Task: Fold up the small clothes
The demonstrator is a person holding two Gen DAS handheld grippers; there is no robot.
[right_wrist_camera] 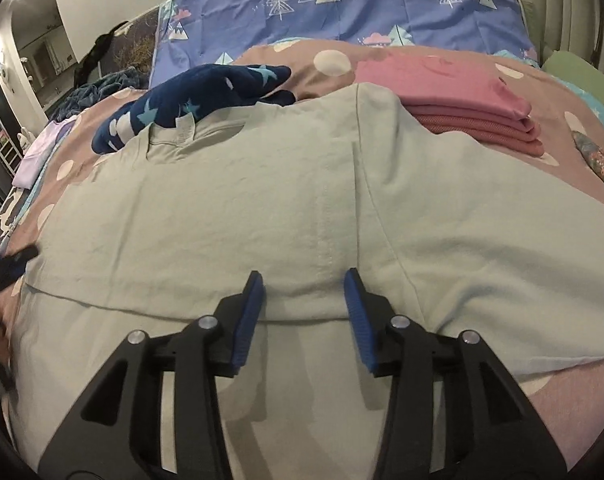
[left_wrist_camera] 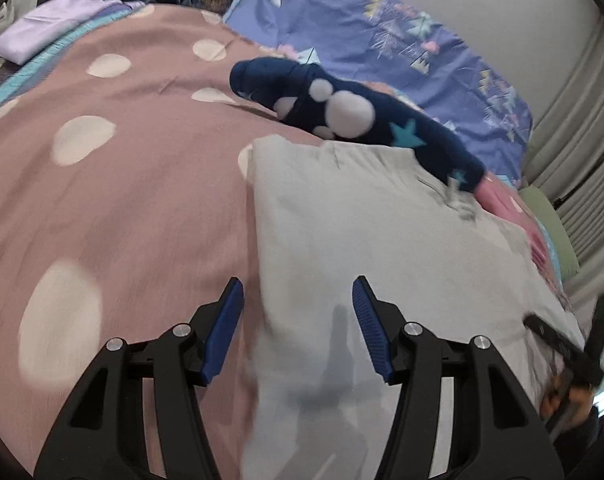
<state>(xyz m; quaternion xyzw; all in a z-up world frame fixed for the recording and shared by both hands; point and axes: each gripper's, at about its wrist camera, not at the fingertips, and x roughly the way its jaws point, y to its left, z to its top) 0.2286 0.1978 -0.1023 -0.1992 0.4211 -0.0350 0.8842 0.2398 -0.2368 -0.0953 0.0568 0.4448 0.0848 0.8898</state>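
A pale grey-green T-shirt lies spread on the bed, one side folded inward over its body, with the collar and label toward the far side. My right gripper stands open just above the folded layer's near edge, and no cloth is pinched between its blue pads. Over the shirt's left edge my left gripper hangs open, holding nothing. In the left wrist view the right gripper shows blurred at the right rim. The left gripper appears at the left rim of the right wrist view.
A navy garment with stars and white dots lies beyond the collar. A folded pink stack sits at the far right. The bed cover is dusty pink with pale dots. A blue tree-print sheet lies behind, and a lilac cloth far left.
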